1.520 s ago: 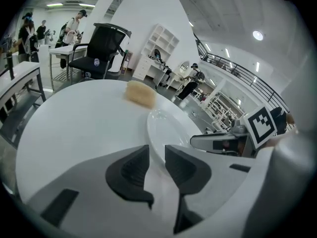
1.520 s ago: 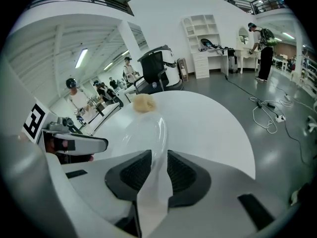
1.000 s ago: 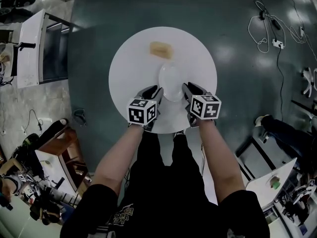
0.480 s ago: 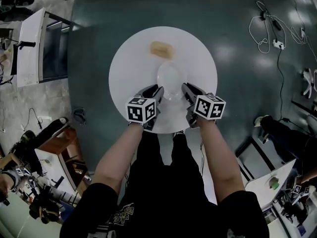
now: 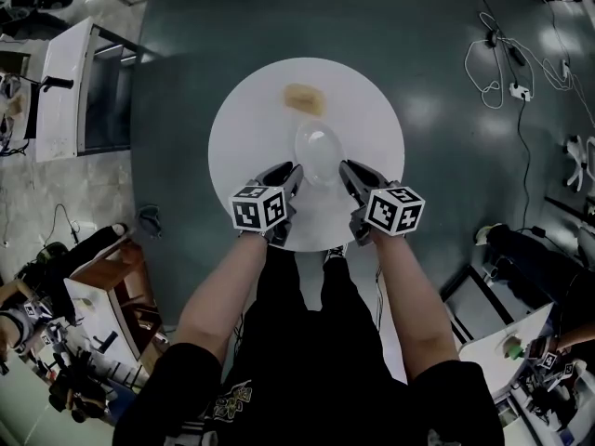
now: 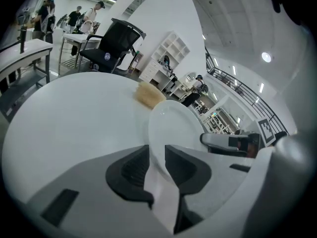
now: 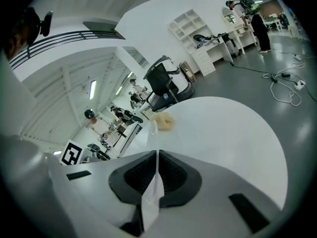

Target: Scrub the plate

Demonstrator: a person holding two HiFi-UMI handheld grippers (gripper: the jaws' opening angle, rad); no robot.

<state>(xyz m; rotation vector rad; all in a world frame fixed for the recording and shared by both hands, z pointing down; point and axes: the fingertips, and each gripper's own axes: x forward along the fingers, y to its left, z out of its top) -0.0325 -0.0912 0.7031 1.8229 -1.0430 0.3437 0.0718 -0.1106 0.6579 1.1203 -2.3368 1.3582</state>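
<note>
A white plate [image 5: 318,154] stands tilted above the round white table [image 5: 251,128], held between both grippers. My left gripper [image 5: 294,171] grips its left rim; in the left gripper view the plate [image 6: 173,125] runs up from between the dark pads [image 6: 130,170]. My right gripper [image 5: 346,170] is closing its jaws on the right rim. The right gripper view shows the plate [image 7: 151,133] edge-on, pinched between the pads [image 7: 173,175]. A tan sponge [image 5: 304,98] lies on the table beyond the plate.
The table's near edge is just below the grippers, with the person's legs under it. White cables [image 5: 507,63] lie on the floor at right, a white desk [image 5: 60,91] at left. A black chair [image 6: 114,43] stands behind the table.
The right gripper's jaws have closed onto the plate's right rim. The plate has tipped up a little. The left gripper has kept its hold.
</note>
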